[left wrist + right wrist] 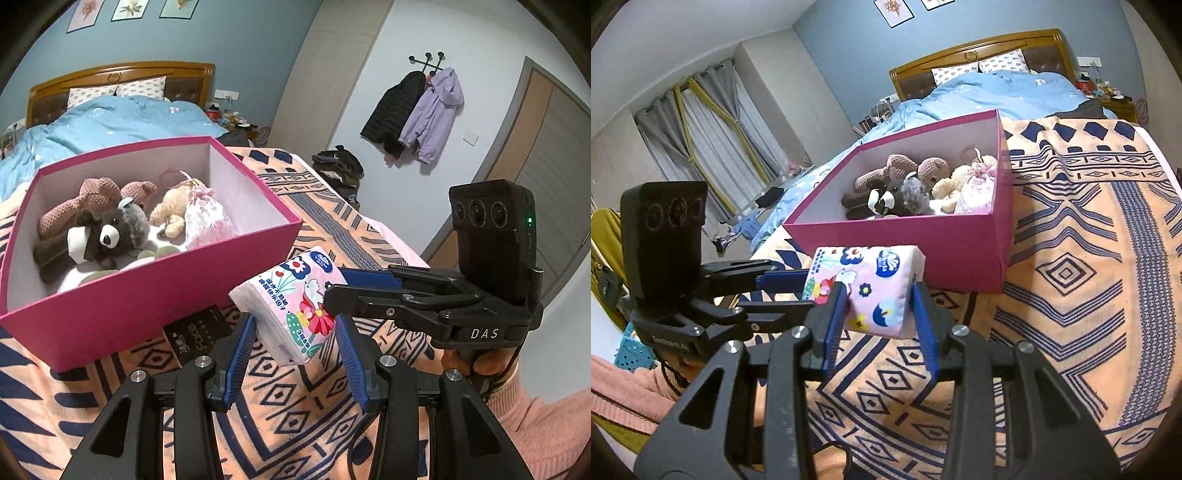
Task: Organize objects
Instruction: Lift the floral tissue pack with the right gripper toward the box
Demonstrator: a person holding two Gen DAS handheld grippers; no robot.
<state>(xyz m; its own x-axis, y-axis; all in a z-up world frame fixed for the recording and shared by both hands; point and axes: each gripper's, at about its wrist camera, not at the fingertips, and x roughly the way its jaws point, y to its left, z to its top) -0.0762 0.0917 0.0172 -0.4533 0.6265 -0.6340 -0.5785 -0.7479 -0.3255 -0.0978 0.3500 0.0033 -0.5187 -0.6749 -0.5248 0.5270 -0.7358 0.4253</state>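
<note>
Right gripper clamps tissue pack; left gripper seemingly clamps too. Handover step; next, drop into pink box at bed's foot edge.

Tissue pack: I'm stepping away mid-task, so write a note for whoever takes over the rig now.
Left gripper: shut on the tissue pack.
Right gripper: shut on it too.
Pack is held above the blanket, in front of the pink box.
Done: plush toys lie in the box.
Left: pack probably goes in the box; black packet beside the box is not in.
</note>
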